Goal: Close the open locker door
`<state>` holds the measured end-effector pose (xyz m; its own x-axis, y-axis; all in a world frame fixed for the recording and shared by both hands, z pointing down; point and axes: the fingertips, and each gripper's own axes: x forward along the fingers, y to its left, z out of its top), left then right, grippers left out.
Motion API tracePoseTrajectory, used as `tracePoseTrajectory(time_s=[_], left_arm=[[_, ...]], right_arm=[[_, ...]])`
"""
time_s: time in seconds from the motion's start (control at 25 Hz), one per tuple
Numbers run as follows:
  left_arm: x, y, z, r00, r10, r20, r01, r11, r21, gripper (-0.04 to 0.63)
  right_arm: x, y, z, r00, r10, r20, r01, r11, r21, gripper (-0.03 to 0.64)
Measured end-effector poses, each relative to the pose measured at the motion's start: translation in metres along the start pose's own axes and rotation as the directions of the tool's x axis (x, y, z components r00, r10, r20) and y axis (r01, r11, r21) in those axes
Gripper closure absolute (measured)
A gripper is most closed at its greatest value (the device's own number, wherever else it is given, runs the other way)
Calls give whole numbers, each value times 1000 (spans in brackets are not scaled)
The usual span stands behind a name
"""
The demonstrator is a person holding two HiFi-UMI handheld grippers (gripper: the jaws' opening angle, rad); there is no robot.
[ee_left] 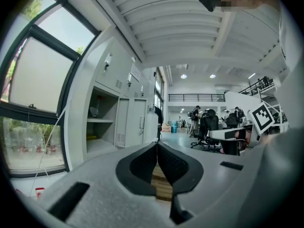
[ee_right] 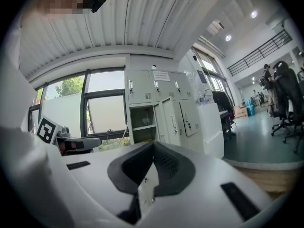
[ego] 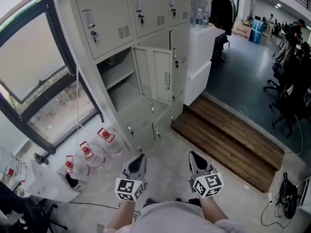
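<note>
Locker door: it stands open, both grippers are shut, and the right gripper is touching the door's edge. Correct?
No. The right gripper is not touching the locker door; the head view shows it low over the floor, well short of the lockers. The rest stands: the door is open, and the left gripper and the right are both shut.

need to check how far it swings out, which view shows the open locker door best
The head view: the open locker door is seen from above, whole, swung out from its compartment. In the left gripper view the door is small and distant; in the right gripper view the door is equally small.
</note>
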<state>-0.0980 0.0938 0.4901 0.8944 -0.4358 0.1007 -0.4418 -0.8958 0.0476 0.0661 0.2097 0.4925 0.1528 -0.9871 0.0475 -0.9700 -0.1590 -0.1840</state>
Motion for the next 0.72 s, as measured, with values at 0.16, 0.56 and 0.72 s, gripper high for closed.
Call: tracePoseTrajectory(time_s=[0.16, 0.56, 0.72], left_arm=[[9, -17, 1, 1000, 19, 6, -19, 1000, 12, 586], [33, -19, 2, 999, 49, 11, -50, 999, 18, 586], [56, -3, 0, 999, 35, 8, -36, 999, 16, 586]], right_arm=[[-8, -20, 3, 1000, 17, -4, -17, 1000, -11, 604], [8, -45, 1, 999, 49, -15, -49, 999, -10, 604], [32, -54, -1, 999, 39, -14, -39, 999, -3, 604]])
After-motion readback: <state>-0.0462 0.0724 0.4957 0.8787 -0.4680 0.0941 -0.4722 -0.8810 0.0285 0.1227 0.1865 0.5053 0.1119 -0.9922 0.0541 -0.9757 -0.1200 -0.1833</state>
